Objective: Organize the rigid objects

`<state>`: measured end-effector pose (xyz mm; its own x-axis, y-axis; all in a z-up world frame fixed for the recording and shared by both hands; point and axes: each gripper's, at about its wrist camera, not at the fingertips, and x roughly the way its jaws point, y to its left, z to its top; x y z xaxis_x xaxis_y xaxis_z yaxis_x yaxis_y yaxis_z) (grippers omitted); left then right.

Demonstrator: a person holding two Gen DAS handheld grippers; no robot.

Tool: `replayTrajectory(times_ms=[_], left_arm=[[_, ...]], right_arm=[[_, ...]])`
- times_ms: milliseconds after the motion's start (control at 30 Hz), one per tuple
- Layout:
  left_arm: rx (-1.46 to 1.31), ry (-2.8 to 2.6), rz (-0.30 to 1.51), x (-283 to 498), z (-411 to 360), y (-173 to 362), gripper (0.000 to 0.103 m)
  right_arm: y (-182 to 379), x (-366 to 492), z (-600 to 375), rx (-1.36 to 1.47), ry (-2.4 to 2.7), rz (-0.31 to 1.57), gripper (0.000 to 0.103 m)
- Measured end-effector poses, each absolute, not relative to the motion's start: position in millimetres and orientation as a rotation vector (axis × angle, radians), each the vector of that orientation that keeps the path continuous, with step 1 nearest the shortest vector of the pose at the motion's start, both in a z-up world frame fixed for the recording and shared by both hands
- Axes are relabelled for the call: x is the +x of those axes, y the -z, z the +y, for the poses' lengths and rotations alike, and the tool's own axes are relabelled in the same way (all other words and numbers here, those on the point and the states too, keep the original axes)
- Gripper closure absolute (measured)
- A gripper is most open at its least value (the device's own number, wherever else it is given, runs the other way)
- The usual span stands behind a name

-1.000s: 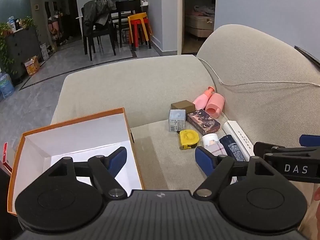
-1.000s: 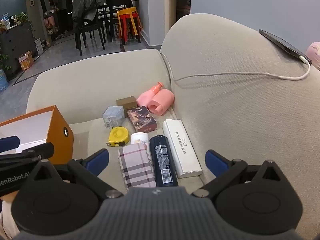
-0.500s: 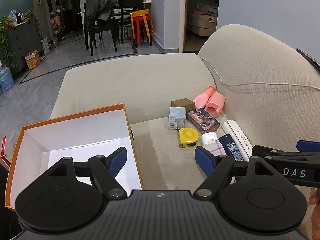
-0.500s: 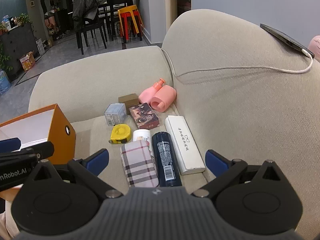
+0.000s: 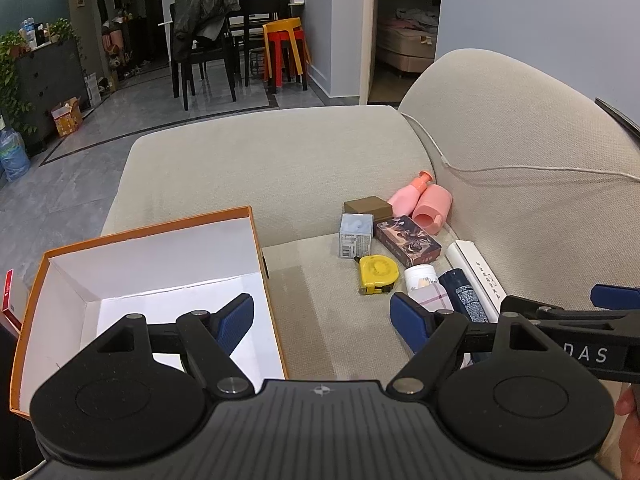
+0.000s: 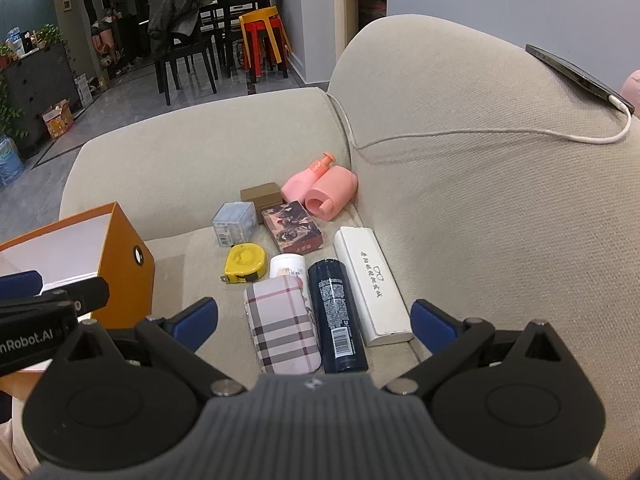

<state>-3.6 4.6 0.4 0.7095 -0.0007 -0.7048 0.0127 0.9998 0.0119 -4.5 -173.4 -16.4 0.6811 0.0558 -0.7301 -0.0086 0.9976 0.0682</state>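
Note:
An orange box (image 5: 256, 236) with a white inside stands open on the sofa seat at the left. Loose items lie to its right: a yellow tape measure (image 6: 245, 261), a plaid case (image 6: 282, 322), a dark blue can (image 6: 336, 316), a long white box (image 6: 370, 284), a patterned card box (image 6: 292, 230), a clear cube box (image 6: 235, 223), a brown box (image 6: 262, 196), a pink bottle (image 6: 304, 182) and a pink cup (image 6: 332, 192). My left gripper (image 5: 322, 320) hangs open over the box's right wall. My right gripper (image 6: 314, 318) is open just above the plaid case and can.
A phone (image 6: 576, 76) on a white cable (image 6: 480, 134) lies on the sofa back at the right. Beyond the sofa arm (image 5: 272, 160) is a tiled floor with dark chairs (image 5: 200, 52) and stacked red and yellow stools (image 5: 286, 48). A hand's edge (image 5: 630, 404) shows at the right.
Both grippers have shifted slightly forward and upward over the seat, so the items sit a little lower in view. Both stay open and empty.

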Motion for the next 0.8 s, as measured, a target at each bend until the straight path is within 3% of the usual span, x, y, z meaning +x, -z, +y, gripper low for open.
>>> replayTrajectory(times_ms=[800], left_arm=[[0.015,0.017,0.799,-0.6,-0.4,3.9,0.012]], right_arm=[[17.2,4.5,-177.3,0.051,-0.042,0.840,0.002]])
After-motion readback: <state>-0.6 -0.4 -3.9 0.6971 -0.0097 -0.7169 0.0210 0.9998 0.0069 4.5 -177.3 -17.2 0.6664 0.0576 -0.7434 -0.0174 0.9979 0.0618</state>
